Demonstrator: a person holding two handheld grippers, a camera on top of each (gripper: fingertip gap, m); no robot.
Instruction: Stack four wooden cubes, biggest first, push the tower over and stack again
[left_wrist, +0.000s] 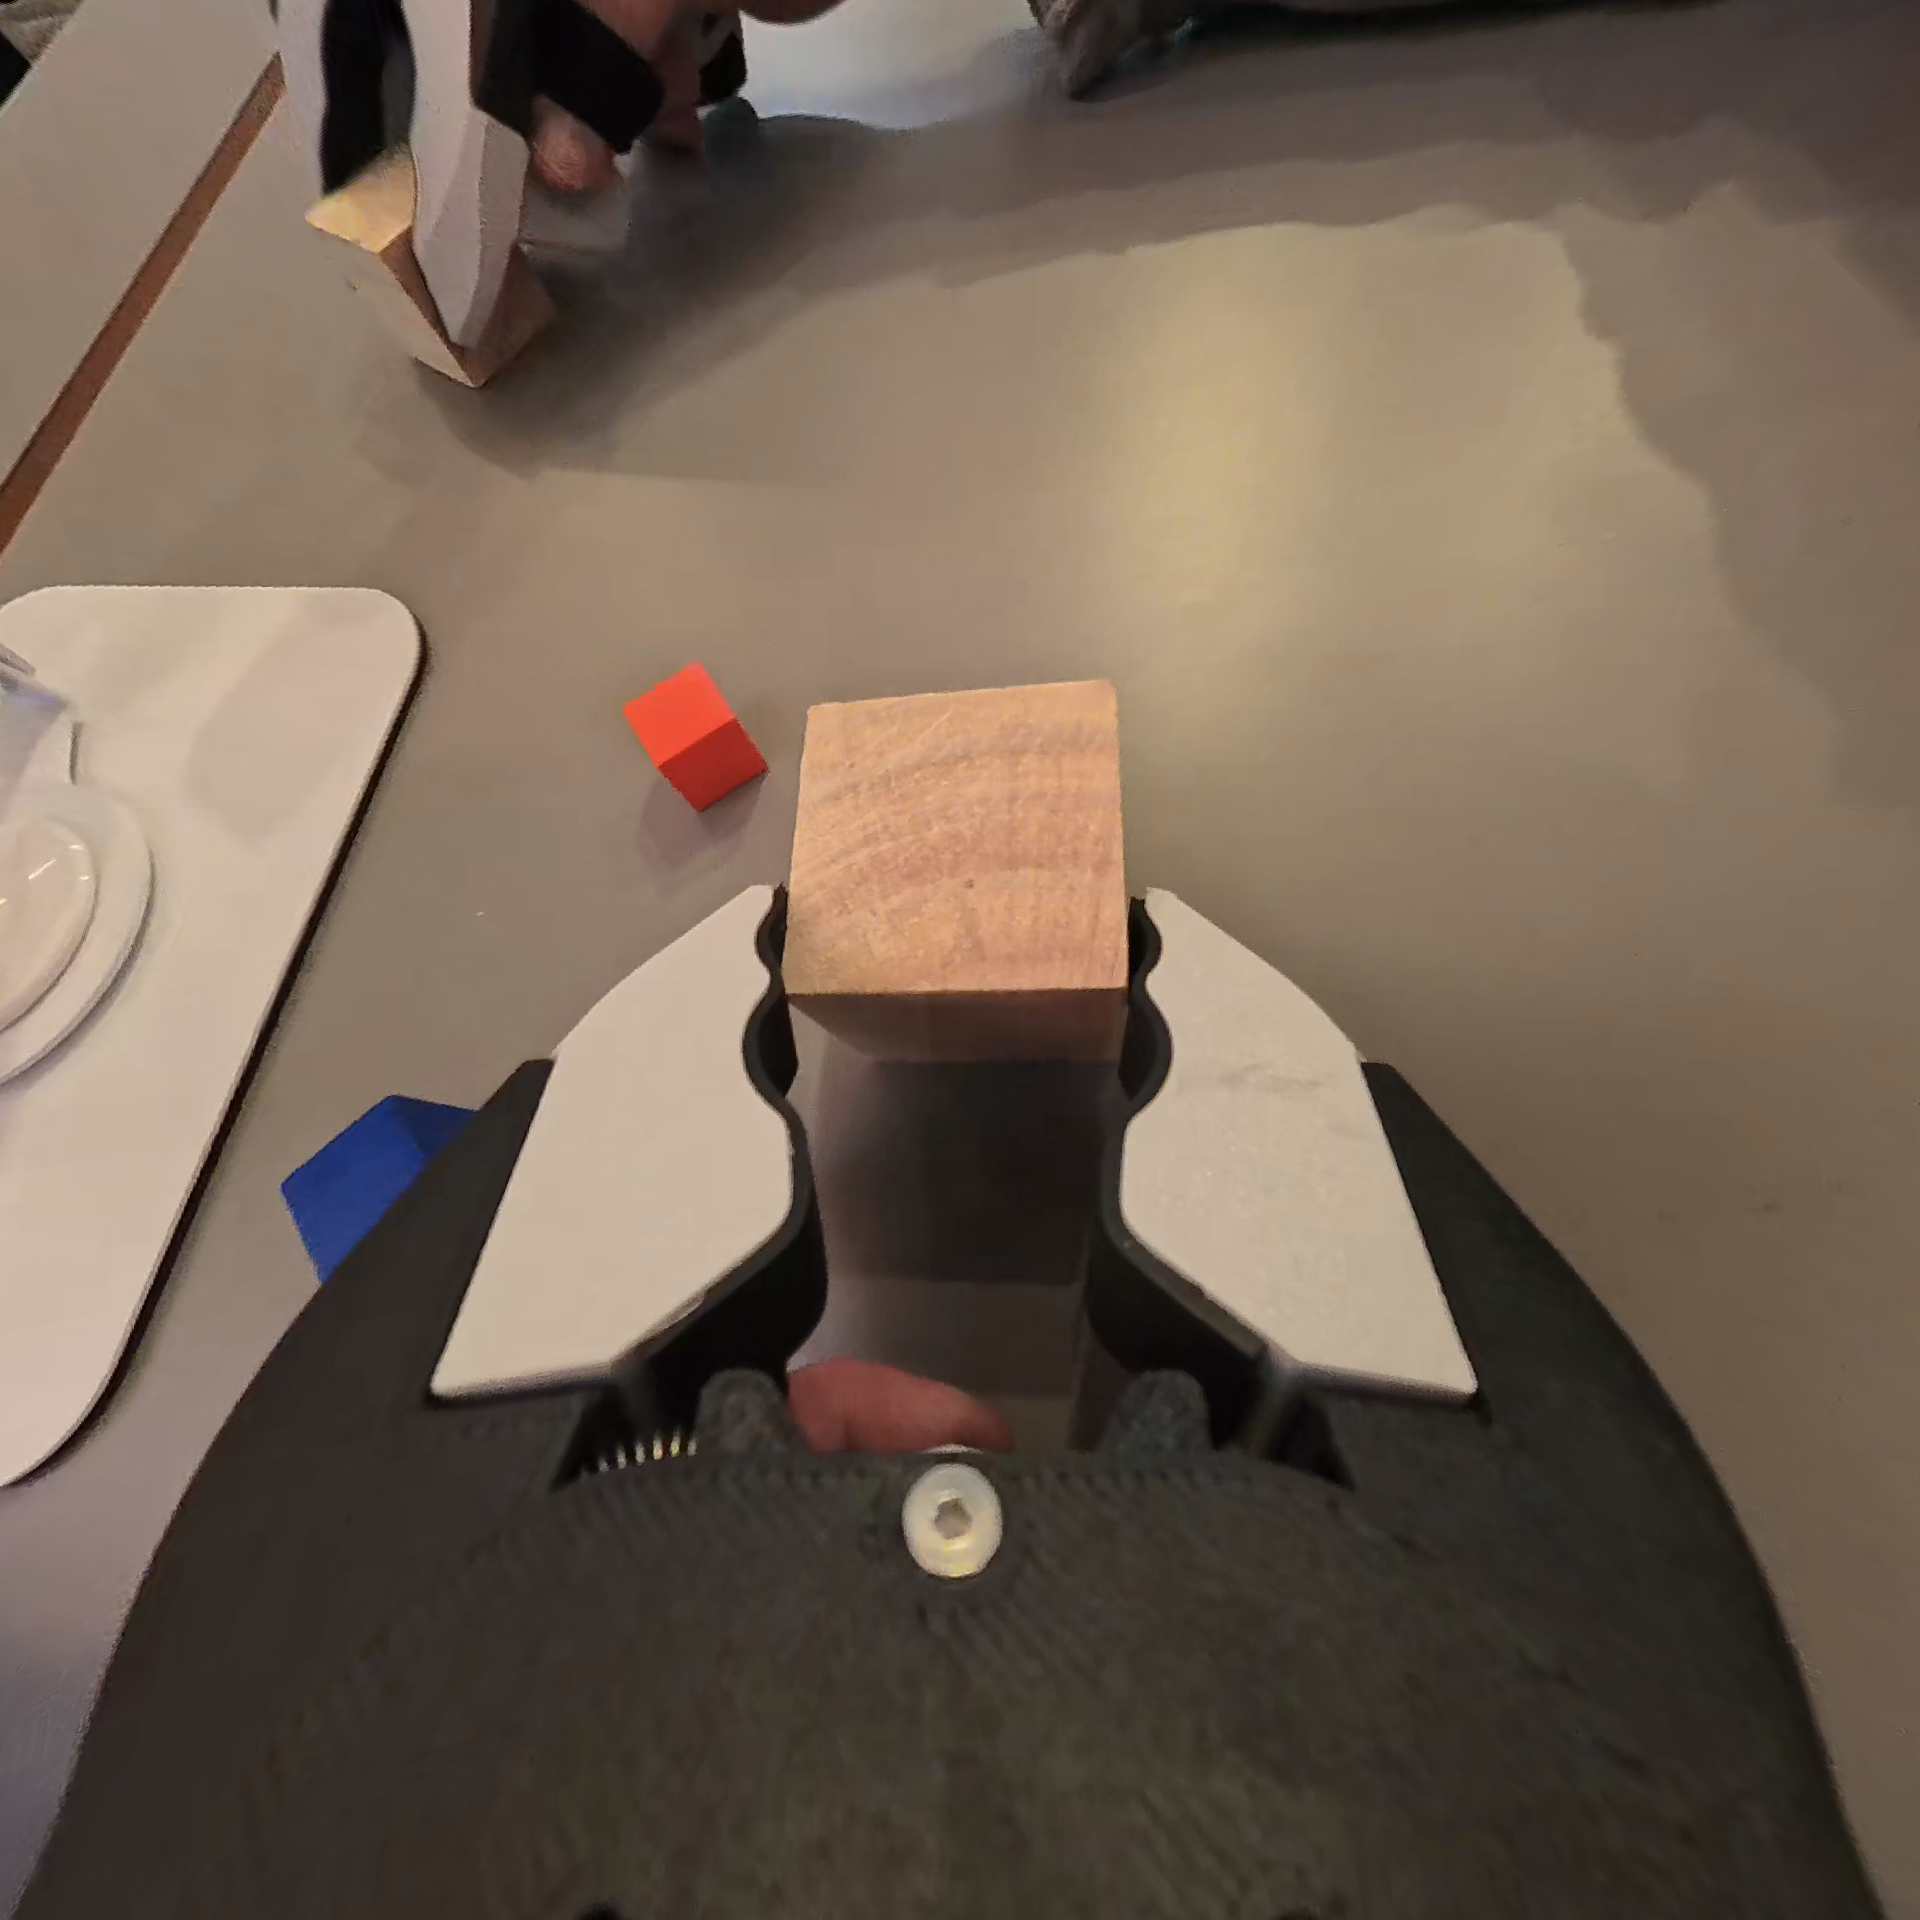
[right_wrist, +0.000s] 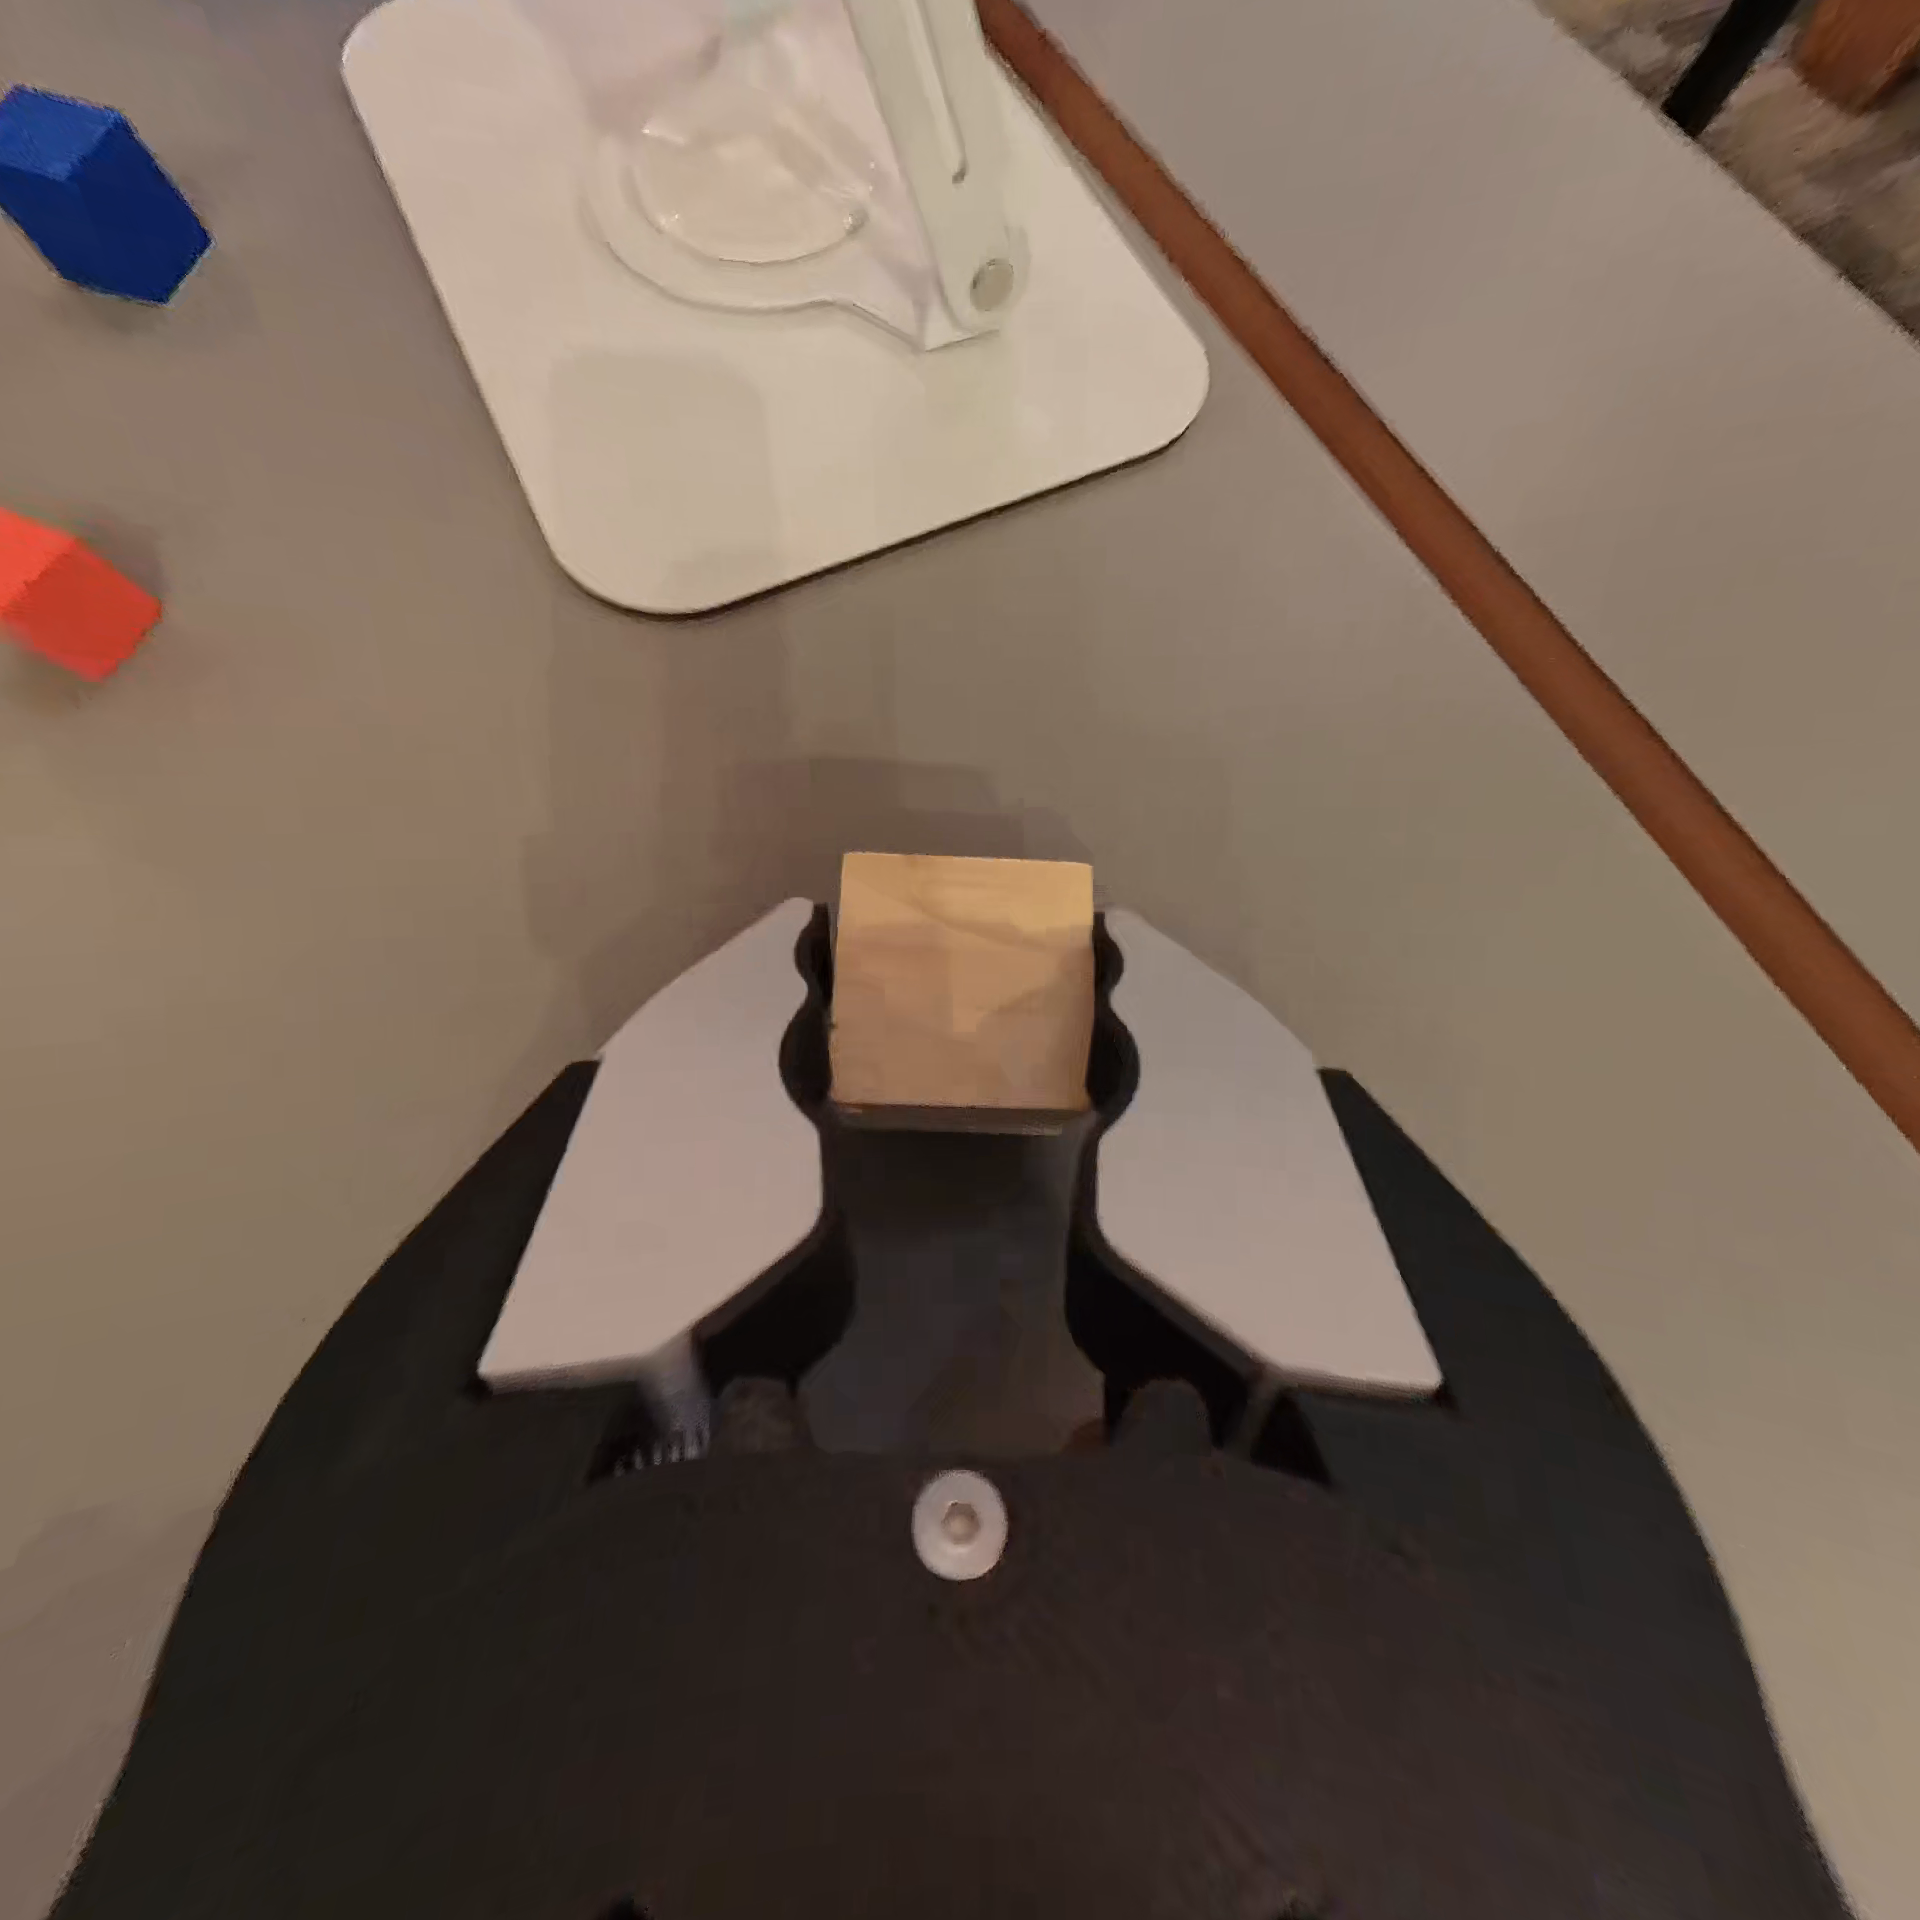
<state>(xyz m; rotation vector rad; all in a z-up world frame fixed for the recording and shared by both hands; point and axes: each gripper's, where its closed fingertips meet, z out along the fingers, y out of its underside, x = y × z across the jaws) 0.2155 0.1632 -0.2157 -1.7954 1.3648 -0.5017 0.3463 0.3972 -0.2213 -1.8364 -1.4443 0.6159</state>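
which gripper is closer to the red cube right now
Left. The left gripper, shut on the brown wooden cube, sits just beside the red cube; the right gripper is across the table.

The scene is dimly and warmly lit. A brighter patch is seen on the grey matte tabletop (left_wrist: 1351, 436), ragged shadows cast across its far side. Motion blur is noted on the far white-and-black gripper (left_wrist: 457, 177) in the left wrist view, and on the small red wooden cube (right_wrist: 68, 603) in the right wrist view. Straight edges are bowed by wide-angle distortion. Faint glare is caught on the white rounded mat (right_wrist: 1039, 436).
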